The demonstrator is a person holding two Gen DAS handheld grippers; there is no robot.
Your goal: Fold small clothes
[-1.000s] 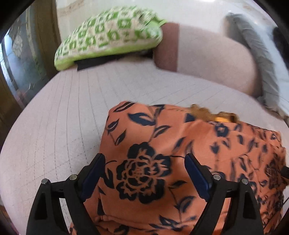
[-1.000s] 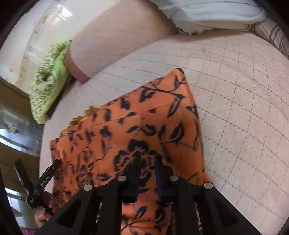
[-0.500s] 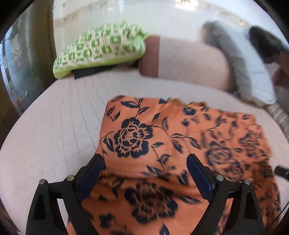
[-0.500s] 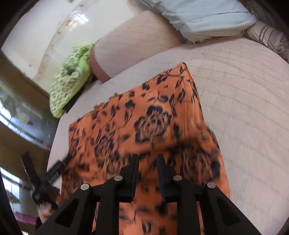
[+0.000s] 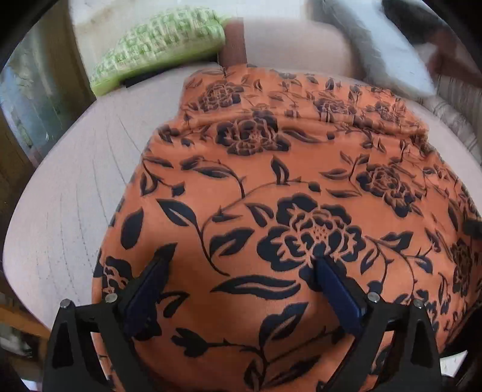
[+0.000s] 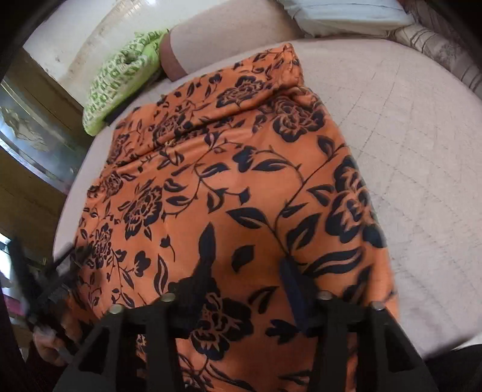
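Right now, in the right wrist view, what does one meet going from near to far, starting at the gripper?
right gripper → orange floral garment → beige bolster → white wall

Left tool (image 5: 241, 271), right tool (image 6: 247, 271): jaws apart.

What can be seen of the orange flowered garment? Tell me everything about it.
The orange garment is a soft, thin-looking cloth printed with dark navy roses, leaves and vines. It lies spread fairly flat on the pale quilted bed, its far edge doubled into a rumpled band near the green patterned pillow. A seam runs diagonally through the near part. The near edge passes out of view beneath both grippers. The left gripper and right gripper stand open above it; neither visibly pinches the cloth.
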